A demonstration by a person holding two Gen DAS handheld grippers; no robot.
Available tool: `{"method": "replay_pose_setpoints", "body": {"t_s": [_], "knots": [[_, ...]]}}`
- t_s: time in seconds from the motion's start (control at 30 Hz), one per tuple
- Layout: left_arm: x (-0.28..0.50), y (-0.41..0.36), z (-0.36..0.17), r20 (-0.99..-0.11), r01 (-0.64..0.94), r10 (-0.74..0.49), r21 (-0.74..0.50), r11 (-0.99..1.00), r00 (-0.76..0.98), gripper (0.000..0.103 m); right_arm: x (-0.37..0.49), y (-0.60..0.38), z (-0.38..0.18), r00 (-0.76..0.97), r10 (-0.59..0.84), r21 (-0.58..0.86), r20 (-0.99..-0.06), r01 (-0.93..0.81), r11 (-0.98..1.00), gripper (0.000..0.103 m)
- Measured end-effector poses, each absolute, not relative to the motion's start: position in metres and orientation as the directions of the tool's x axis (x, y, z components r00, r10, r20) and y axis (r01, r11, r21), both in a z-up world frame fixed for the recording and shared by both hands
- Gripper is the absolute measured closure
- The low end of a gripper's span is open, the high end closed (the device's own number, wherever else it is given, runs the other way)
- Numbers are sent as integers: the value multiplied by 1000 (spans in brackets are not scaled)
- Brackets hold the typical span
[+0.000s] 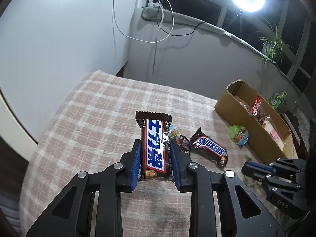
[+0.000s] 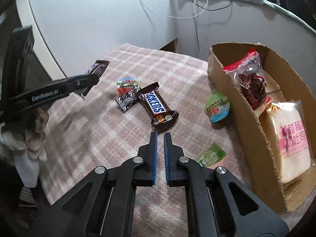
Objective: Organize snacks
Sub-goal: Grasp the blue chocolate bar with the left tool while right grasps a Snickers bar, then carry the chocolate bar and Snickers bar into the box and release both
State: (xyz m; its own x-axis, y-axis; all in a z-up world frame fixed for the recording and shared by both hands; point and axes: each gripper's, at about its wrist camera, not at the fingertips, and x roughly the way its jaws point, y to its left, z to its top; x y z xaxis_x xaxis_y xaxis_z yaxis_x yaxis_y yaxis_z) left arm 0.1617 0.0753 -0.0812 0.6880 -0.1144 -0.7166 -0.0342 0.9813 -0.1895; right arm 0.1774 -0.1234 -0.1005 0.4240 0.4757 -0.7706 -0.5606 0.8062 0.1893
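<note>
My left gripper (image 1: 155, 141) is shut on a brown Snickers bar with blue lettering (image 1: 155, 150), held lengthwise above the checked cloth. From the right wrist view that gripper (image 2: 86, 81) sits at the left with the bar's end (image 2: 98, 68) sticking out. My right gripper (image 2: 160, 134) hovers just short of a second Snickers bar (image 2: 156, 106) lying on the cloth; its blue pads stand a narrow gap apart with nothing between them. Around that bar lie a small dark chocolate wrapper (image 2: 127, 98), a colourful jelly cup (image 2: 127, 84), a green jelly cup (image 2: 217, 107) and a green sachet (image 2: 211, 155).
A cardboard box (image 2: 246, 106) stands at the right on the checked tablecloth (image 1: 88, 118), holding a red-topped bag (image 2: 248, 75) and a bag of toast (image 2: 290, 138). A green can (image 1: 277, 98) stands behind the box. The wall with hanging cables runs close behind the table.
</note>
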Motion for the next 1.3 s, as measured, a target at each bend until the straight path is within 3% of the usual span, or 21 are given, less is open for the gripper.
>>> {"method": "replay_pose_setpoints", "body": {"t_s": [0.07,0.13,0.4,0.8,0.93,1.0,1.3], "knots": [[161,76,-81,-713,-33,-118,-194,981,691,76,179,-122,-100,436,472,179,-766,-561,808,46],[160,77,-81,-710,-31,-125,-203,979,693,76,179,-118,-97,470,464,146,-751,-567,811,38],[154,87,-77,-693,-31,-148,-238,971,705,76,188,-72,-104,500,382,-9,-778,-615,788,38],[153,90,-77,-699,-43,-134,-230,972,702,76,219,-60,-119,446,371,11,-815,-627,779,38],[153,90,-77,-700,-42,-139,-235,971,701,76,223,-67,-125,407,388,61,-827,-621,782,60],[154,89,-77,-700,-40,-143,-238,971,700,76,221,-69,-126,410,390,61,-824,-620,782,65],[151,85,-73,-695,-22,-153,-236,971,702,76,213,-79,-112,424,425,103,-800,-602,792,70]]}}
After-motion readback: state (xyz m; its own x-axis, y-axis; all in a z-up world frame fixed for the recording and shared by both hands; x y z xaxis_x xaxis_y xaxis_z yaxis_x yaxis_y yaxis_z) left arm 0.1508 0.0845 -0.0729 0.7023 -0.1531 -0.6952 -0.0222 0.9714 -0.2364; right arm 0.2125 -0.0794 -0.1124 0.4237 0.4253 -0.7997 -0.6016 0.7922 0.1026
